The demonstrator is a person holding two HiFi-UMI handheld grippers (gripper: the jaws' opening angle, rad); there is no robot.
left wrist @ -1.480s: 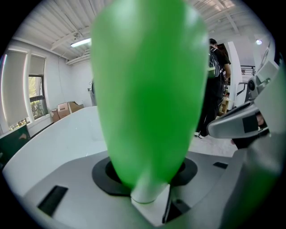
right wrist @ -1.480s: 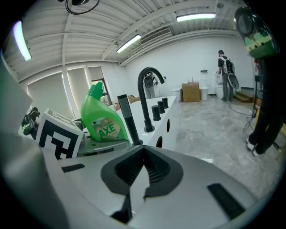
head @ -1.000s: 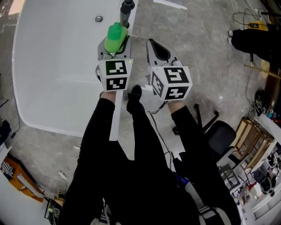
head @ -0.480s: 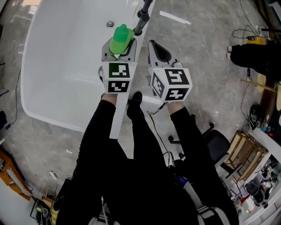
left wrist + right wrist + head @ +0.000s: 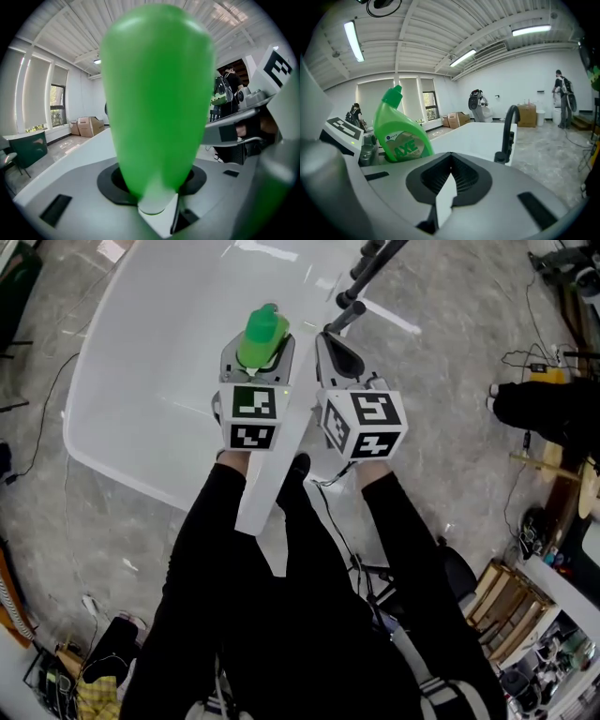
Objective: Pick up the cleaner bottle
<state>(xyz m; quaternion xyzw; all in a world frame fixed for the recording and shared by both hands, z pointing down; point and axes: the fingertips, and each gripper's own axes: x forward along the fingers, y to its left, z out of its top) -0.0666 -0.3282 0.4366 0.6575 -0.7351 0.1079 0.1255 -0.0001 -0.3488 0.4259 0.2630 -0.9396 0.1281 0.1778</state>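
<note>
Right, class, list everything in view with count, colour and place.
cleaner bottle: one, green, in the left tool
bathtub: one, white, below the left tool
faucet: one, black, at the bathtub's edge
cardboard boxes: two, brown, by the far wall
left tool: one, grey, shut on the cleaner bottle
right tool: one, grey, open and empty, beside the left tool
sleeves: two, black, behind the tools
</note>
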